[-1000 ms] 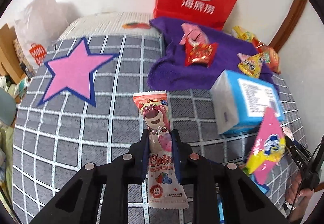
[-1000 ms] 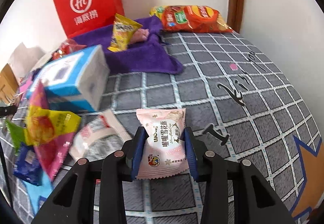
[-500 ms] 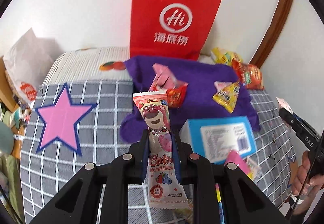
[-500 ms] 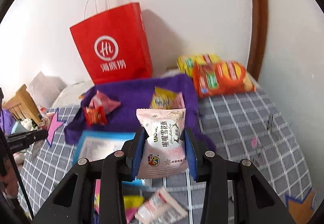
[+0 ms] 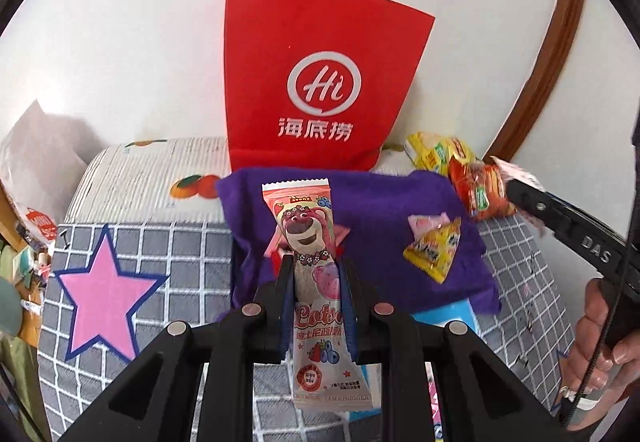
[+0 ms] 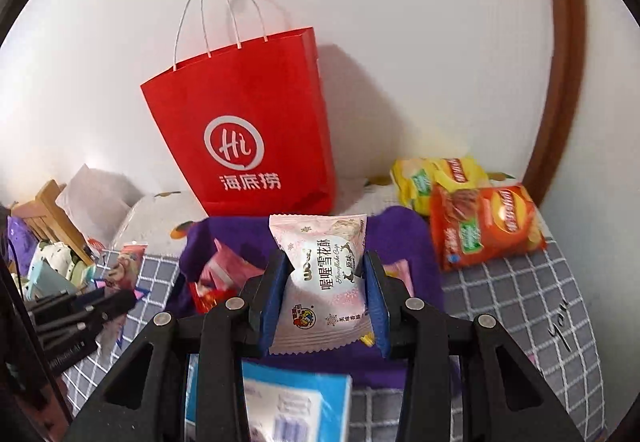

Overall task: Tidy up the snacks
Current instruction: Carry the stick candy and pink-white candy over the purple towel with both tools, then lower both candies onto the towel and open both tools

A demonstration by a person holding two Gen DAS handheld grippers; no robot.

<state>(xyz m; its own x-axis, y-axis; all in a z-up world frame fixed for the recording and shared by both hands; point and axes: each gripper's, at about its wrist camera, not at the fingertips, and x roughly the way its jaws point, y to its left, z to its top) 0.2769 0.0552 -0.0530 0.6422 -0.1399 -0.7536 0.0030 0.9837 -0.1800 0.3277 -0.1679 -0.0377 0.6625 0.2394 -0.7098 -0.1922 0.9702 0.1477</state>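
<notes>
My left gripper (image 5: 314, 262) is shut on a long pink bear-print snack stick (image 5: 306, 234), held upright over the purple cloth (image 5: 376, 210). My right gripper (image 6: 326, 262) is shut on a pale pink snowflake-crisp packet (image 6: 324, 278), also above the purple cloth (image 6: 404, 234). A red paper bag (image 5: 316, 82) with white handles stands against the wall behind the cloth; in the right wrist view the red bag (image 6: 248, 134) is up and to the left. The right gripper body (image 5: 560, 218) shows at the right edge of the left wrist view, held by a hand (image 5: 600, 326).
A yellow triangular snack (image 5: 434, 246) and pink and red packets (image 6: 224, 274) lie on the cloth. Yellow and orange chip bags (image 6: 480, 226) sit at the back right by a wooden frame. A blue box (image 6: 288, 402) lies near me on the checked grey bedcover (image 5: 192, 282).
Both grippers have risen and moved toward the red bag with their snacks still held. The bag now looms larger and the blue box has dropped below them.
</notes>
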